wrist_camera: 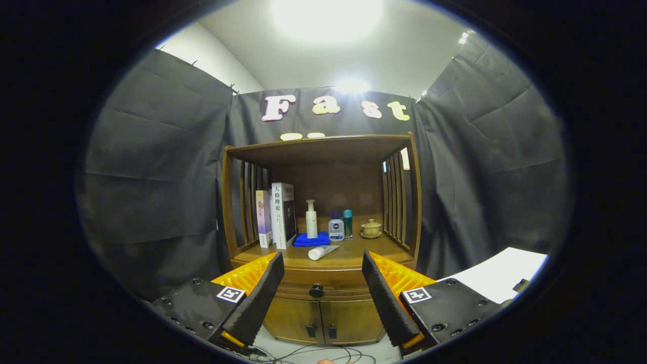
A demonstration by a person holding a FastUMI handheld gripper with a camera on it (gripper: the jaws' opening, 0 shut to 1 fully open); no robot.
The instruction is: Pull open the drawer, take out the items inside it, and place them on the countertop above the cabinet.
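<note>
The tool (322, 275) is held out in front of the brown wooden cabinet (323, 313), its two fingers spread wide apart and gripping nothing. Between them, just ahead, sits the shut wooden drawer (318, 284) with its dark round knob (316, 290) right in the gap, clear of both fingers. Below the drawer, two small cabinet doors (323, 319) are closed, each with a little dark handle, and thin cables (323, 353) trail over the floor at the cabinet's foot. Above the drawer runs the wooden tabletop (354, 255): near its front edge, a white tube (322, 252) lies on its side. Behind that, a folded blue cloth (312, 239) carries a white pump bottle (311, 219) standing upright. Just beside it stand a small clear bottle with a dark blue cap (336, 226) and a teal cylindrical can (348, 222). Toward the back right corner, a small tan lidded cup (371, 228) rests on its saucer. At the left edge, two upright books (277, 215) lean by the slatted side panel. Off to the right, a white sheet (500, 277) lies on a surface.
</note>
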